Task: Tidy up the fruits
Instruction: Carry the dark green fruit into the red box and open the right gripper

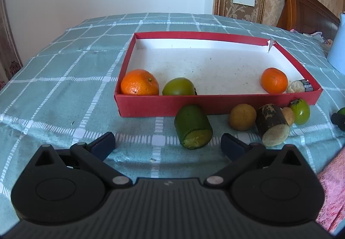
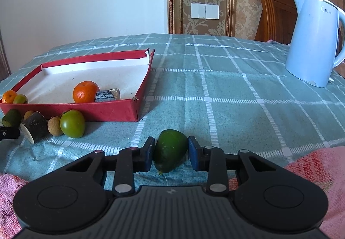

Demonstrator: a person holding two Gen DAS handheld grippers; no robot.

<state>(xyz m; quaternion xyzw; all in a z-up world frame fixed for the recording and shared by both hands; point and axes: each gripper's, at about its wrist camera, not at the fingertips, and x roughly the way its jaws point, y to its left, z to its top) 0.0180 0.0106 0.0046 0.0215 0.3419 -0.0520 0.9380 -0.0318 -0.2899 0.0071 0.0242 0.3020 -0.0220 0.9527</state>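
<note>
Your right gripper (image 2: 171,153) brackets the green fruit (image 2: 170,150) on the checked tablecloth (image 2: 237,109), fingers close beside it but not clearly pressing, so I cannot tell if it grips. Your left gripper (image 1: 168,146) gapes wide, holding nothing, before the red tray (image 1: 215,105).

Checked tablecloth (image 2: 237,98) carries red tray (image 2: 112,110), kettle (image 2: 312,40), fruits.

right hand-held gripper (image 2: 171,153) brackets a green fruit (image 2: 170,150) on the checked tablecloth (image 2: 237,109).
</note>
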